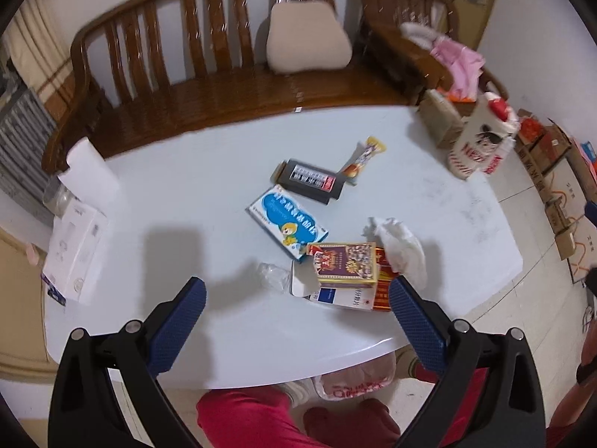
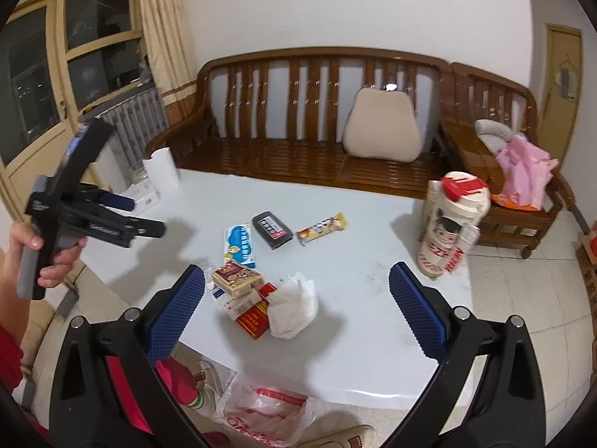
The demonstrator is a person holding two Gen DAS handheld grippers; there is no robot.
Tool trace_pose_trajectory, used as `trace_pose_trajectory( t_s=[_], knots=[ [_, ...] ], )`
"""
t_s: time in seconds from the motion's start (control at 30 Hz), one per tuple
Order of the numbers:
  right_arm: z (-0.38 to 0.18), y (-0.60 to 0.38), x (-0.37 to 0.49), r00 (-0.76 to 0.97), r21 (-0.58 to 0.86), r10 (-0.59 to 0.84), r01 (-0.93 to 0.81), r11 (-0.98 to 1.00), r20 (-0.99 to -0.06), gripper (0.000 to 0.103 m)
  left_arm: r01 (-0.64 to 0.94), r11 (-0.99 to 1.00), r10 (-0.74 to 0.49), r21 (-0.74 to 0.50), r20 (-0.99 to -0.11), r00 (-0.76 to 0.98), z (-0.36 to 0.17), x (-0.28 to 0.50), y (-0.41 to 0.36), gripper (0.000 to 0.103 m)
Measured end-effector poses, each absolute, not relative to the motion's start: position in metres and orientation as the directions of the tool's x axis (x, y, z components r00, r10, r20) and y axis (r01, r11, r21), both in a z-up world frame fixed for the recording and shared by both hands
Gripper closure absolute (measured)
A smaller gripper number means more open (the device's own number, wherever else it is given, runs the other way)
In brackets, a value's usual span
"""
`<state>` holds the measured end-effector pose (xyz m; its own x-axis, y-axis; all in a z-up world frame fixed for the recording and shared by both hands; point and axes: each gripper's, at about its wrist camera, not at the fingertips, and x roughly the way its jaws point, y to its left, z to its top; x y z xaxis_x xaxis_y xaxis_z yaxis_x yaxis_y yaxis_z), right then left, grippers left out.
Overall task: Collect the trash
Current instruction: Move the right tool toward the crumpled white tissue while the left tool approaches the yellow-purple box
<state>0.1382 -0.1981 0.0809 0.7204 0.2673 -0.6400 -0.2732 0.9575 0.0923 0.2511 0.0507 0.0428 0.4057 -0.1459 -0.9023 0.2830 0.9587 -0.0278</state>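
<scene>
The left gripper (image 1: 296,310) hovers above the near edge of the white surface (image 1: 209,186), its blue-padded fingers (image 1: 179,321) spread wide apart with nothing between them. The right gripper (image 2: 296,298) hangs over the same surface, its fingers (image 2: 175,310) likewise wide apart and empty. In the right wrist view the left gripper appears at 9 o'clock, gripped by a hand (image 2: 41,257).

The trash lies loose in a cluster near the middle of the surface. In the left wrist view, a crumpled white tissue (image 1: 401,248) sits at about 3 o'clock from the centre of the frame, touching a small stack of boxes: a gold-edged box with a purple face (image 1: 345,263) rests on top of a white-and-blue box (image 1: 335,296) and a red box (image 1: 382,287). Just beside the stack at 9 o'clock is a scrap of clear plastic wrap (image 1: 274,276). At 11 o'clock from the stack lies a blue-and-white box with a cartoon figure (image 1: 285,222), and beyond it, toward 12 o'clock, a flat black box (image 1: 309,183) with a snack wrapper (image 1: 363,158) touching its far corner.

Well apart from the cluster, at 2 o'clock near the surface's far corner, stands a tall white canister with a cartoon face (image 1: 481,145). At 9 o'clock on the surface sits a white carton (image 1: 74,254) with an upright paper roll (image 1: 89,171) behind it. A red-printed plastic bag (image 2: 261,410) lies on the floor below the near edge. A wooden bench (image 1: 224,86) with a beige cushion (image 1: 308,43) runs along the far side.
</scene>
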Motion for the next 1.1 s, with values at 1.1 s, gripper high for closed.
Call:
trace_pose_trajectory(
  t_s=[1.1],
  knots=[
    [-0.006, -0.172, 0.241, 0.342, 0.248, 0.445, -0.489, 0.836, -0.828, 0.006, 0.88, 0.465, -0.16, 0.091, -0.969, 0.185, -0.042, 0.275, -0.037, 0.007]
  ],
)
